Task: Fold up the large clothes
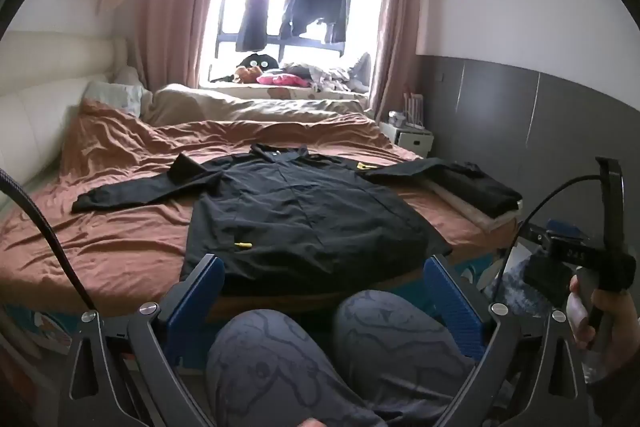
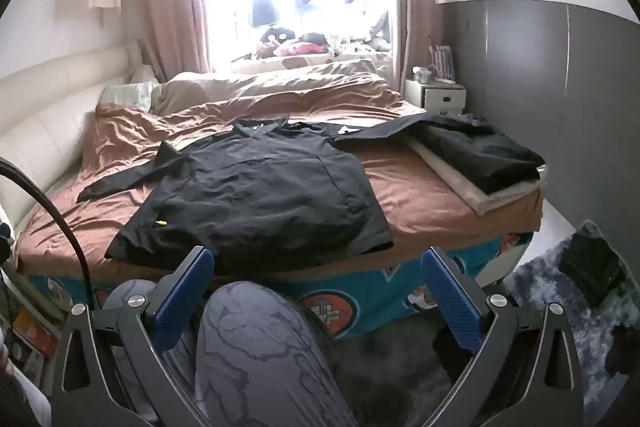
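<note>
Large black long-sleeved jacket (image 1: 296,211): flat on brown-sheeted bed (image 1: 120,239), hem at near edge. Stack of folded dark clothes (image 2: 480,155): right of jacket, on bed's right corner. White nightstand (image 2: 436,95): behind stack.

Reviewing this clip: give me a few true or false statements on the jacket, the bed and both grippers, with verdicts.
1. The black jacket lies spread flat on the bed. True.
2. The left gripper is clamped on the jacket's hem. False: it is open, short of the jacket.
3. Both sleeves are folded in. False: both sleeves lie stretched outward.
4. The right gripper is open and holds nothing. True.
5. A folded dark garment sits on the bed's right corner. True.
</note>
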Demonstrator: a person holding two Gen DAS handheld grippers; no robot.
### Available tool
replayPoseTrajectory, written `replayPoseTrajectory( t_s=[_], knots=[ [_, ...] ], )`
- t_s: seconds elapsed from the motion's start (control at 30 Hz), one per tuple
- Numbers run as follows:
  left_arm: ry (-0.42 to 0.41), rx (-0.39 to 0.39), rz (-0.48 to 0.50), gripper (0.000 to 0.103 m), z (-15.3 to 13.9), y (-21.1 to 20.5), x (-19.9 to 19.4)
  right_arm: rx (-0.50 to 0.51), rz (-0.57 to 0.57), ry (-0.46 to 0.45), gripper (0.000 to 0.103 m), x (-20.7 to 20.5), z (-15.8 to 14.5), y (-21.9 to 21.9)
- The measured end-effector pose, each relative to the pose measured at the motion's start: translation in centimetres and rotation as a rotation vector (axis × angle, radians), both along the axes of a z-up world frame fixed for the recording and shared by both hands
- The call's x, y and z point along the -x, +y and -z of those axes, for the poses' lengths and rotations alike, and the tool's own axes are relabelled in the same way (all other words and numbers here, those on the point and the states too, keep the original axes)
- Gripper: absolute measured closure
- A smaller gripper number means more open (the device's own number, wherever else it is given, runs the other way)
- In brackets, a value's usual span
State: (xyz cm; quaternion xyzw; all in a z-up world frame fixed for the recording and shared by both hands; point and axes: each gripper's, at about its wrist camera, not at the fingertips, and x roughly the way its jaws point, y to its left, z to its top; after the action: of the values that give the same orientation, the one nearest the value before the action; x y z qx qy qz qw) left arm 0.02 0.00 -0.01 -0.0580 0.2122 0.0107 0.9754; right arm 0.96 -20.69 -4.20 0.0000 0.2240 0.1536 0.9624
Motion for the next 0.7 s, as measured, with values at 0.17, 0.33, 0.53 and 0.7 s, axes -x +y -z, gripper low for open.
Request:
replayPoseTrajectory(
  t_s=[0.17,0.33,0.53,0.7],
  knots=[
    [-0.017,0.014,0.007,0.002,0.0,0.1,0.0,-0.019,-0.008,0.001,0.0,0.1,-0.3,-0.2],
    [-0.021,0.009,0.018,0.003,-0.1,0.0,0.4,-0.022,-0.011,-0.011,0.0,0.4,-0.3,-0.5],
    [-0.013,0.008,0.025,0.002,-0.4,0.0,0.3,-0.013,-0.008,-0.014,0.0,0.8,-0.2,-0.5],
    [-0.017,0.004,0.032,0.003,-0.8,-0.4,0.8,-0.018,0.0,-0.014,0.0,0.6,-0.2,0.1]
  ],
)
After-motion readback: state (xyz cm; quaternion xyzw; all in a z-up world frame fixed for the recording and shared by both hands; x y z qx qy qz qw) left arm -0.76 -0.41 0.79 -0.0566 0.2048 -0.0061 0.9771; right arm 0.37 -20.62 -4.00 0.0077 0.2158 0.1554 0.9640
